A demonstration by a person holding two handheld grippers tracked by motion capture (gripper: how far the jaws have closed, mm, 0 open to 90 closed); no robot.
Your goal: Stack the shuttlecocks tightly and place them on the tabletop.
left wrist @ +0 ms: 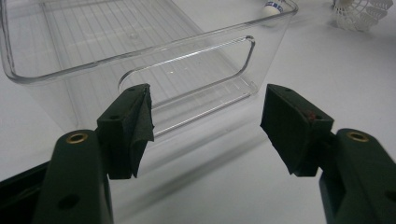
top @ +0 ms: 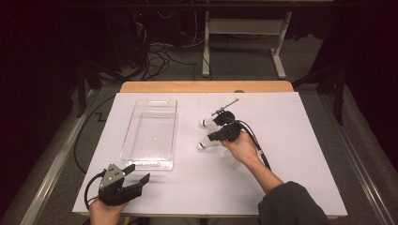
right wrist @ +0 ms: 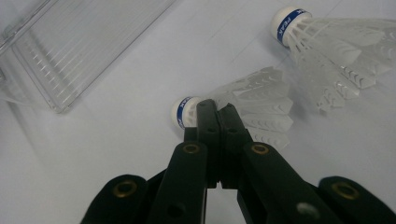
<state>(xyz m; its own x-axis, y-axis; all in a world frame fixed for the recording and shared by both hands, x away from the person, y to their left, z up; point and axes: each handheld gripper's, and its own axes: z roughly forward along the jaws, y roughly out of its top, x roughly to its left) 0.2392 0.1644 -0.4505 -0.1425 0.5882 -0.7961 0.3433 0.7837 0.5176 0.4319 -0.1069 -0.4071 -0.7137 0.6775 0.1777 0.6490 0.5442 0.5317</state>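
The near white feathered shuttlecock with a blue-banded cork tip [right wrist: 243, 107] lies on the white table [top: 291, 154] at the centre of the right gripper view, cork pointing to the left of the frame. The right gripper [right wrist: 215, 108] has its two black jaws pressed together over it, just behind the cork, where the skirt is narrowest and stiffest; that looks like a grip taken for lifting. In the high view this gripper [top: 212, 137] sits right of centre, with the hand behind it. A second white shuttlecock of the same kind [right wrist: 327, 46] lies apart in the upper right of the right gripper view, untouched.

The clear plastic rectangular bin [top: 151, 133] stands left of centre in the high view, empty and open-topped, probably the place the shuttlecocks are meant for. The left gripper [top: 136, 176], lower left in the high view, waits with its jaws spread wide and nothing between them, facing the bin's handle cut-out [left wrist: 187, 70].
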